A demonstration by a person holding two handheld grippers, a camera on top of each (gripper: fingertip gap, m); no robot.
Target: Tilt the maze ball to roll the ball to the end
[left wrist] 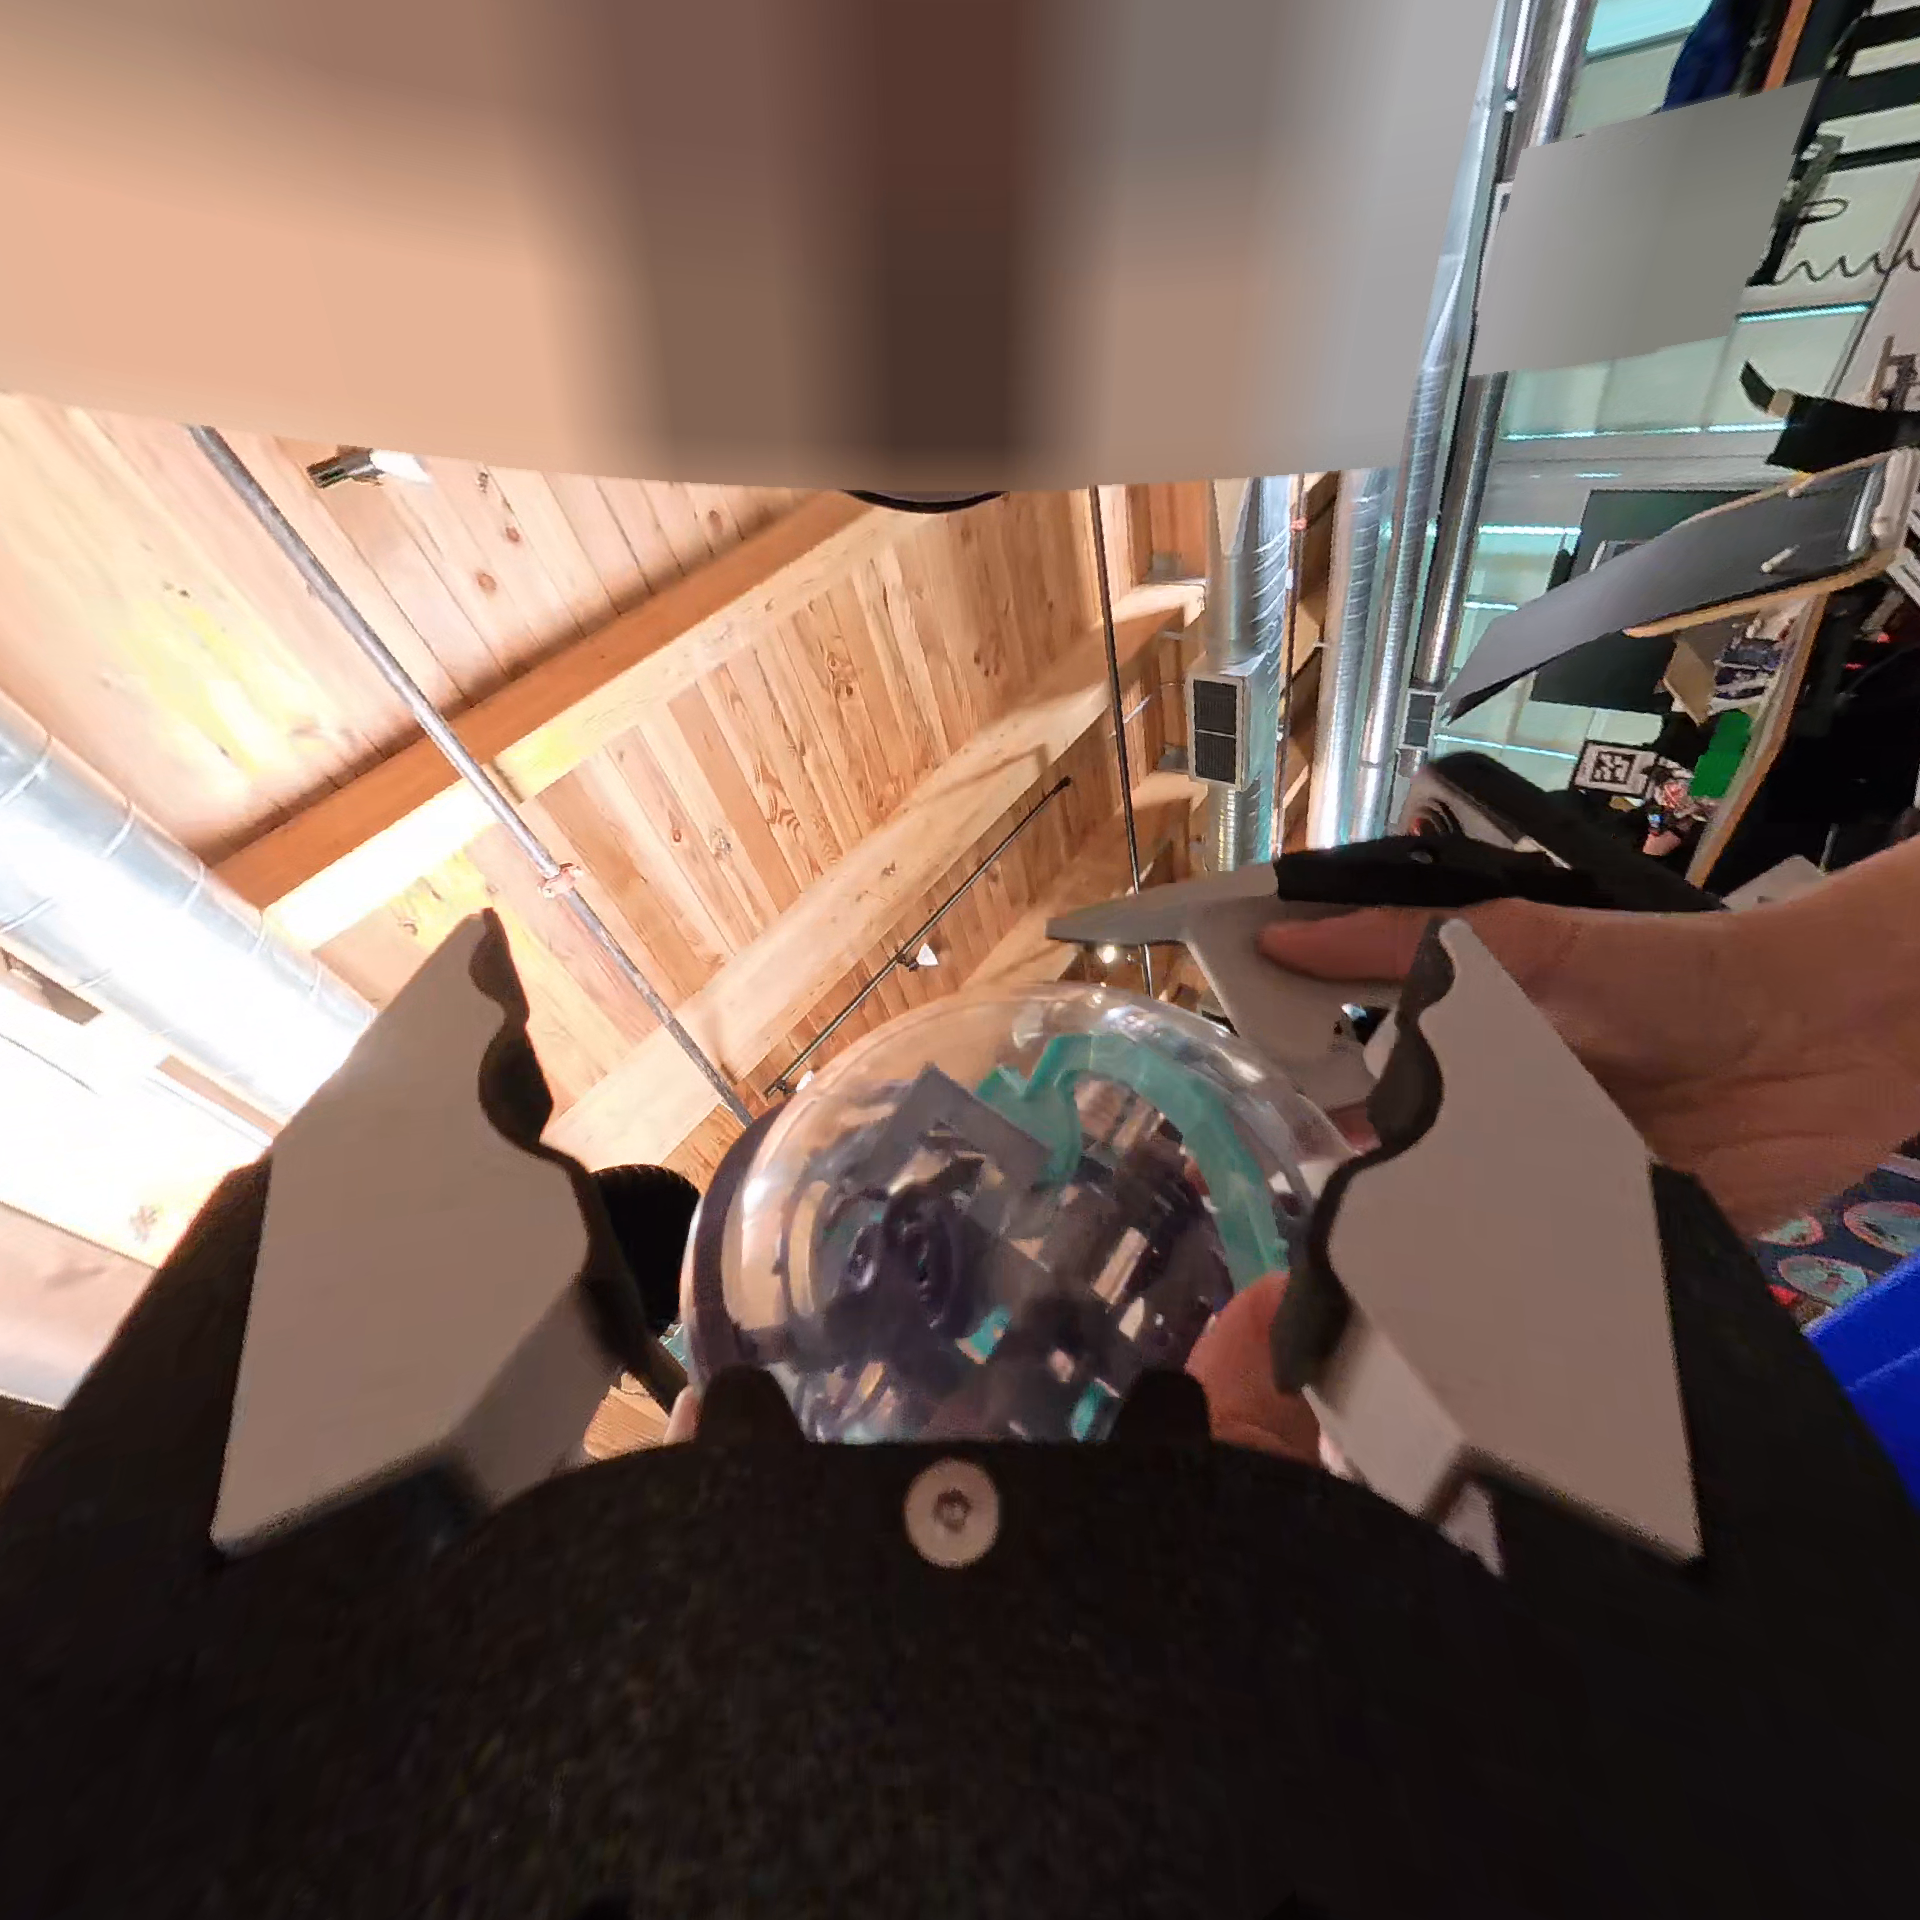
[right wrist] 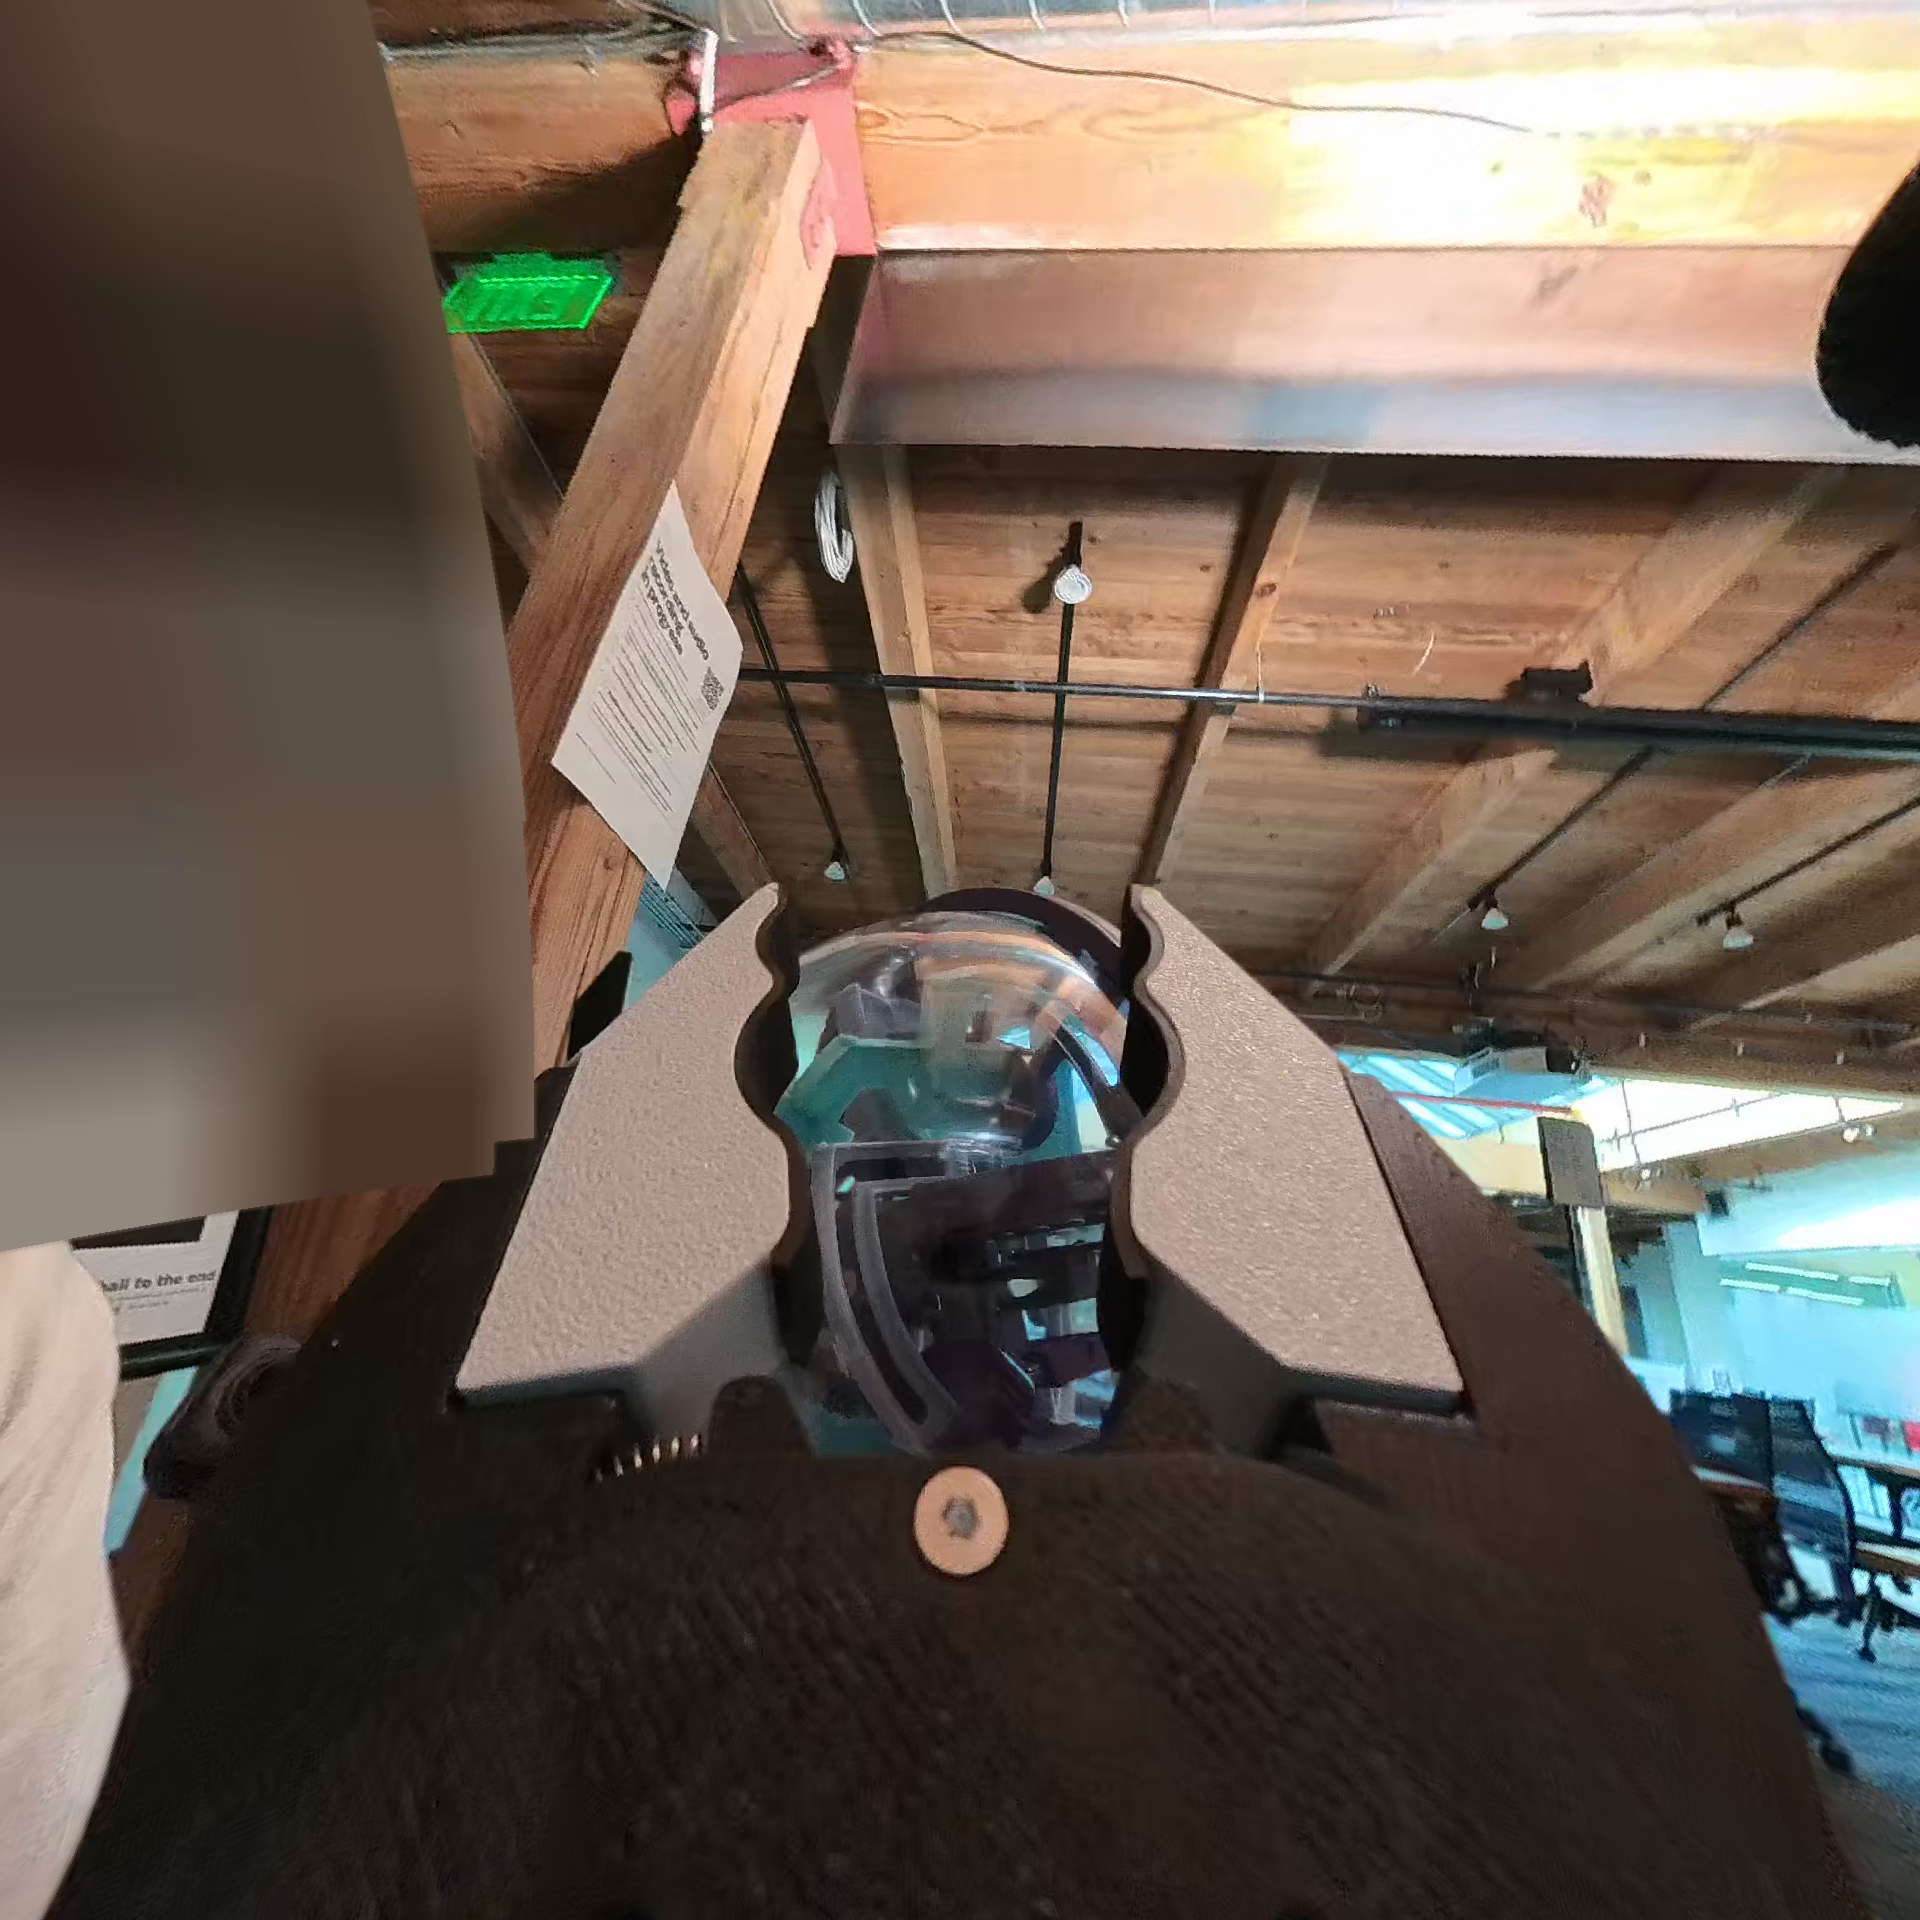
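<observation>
The right gripper was closed on the clear maze ball, raised toward the wooden ceiling. The left gripper gaped wide around the ball. At ten o'clock hung a printed paper sheet.

Timber plank ceiling, beams, silver duct, black rails, green sign, bright windows.

Both your wrist cams tilt up at the wooden ceiling, close on the shared maze ball.
</observation>
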